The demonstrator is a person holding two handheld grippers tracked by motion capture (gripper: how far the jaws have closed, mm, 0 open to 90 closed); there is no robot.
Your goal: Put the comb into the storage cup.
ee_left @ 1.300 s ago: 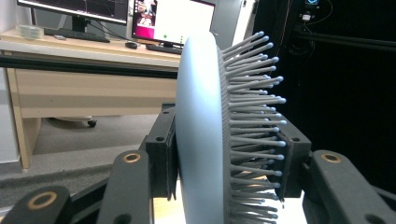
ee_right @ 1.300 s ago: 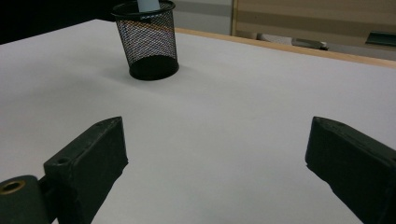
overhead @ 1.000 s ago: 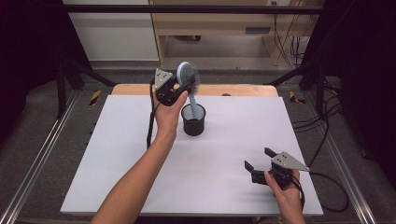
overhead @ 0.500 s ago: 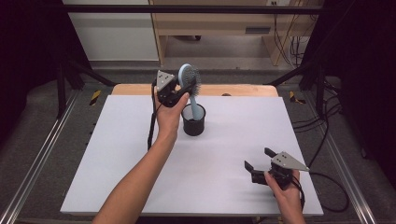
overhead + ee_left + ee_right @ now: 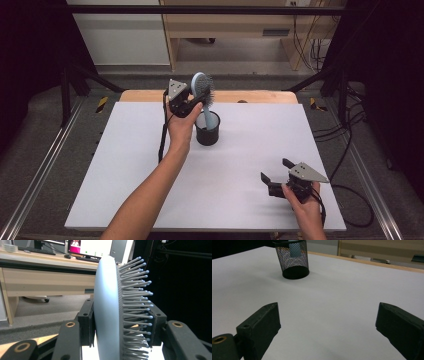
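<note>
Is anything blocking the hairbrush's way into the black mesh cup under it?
Nothing visible blocks it. The left gripper is shut on the head of the hairbrush, and the handle already reaches down into the open top of the mesh cup. The right gripper rests open, far off near the table's front edge.

We lose the brush (image 5: 107, 312) handle below the left gripper view's bottom edge; in the high view the cup (image 5: 207, 134) hides its lower end.

White sheet (image 5: 125, 165) lies open; mesh cup (image 5: 207, 135) probably sole obstacle.
</note>
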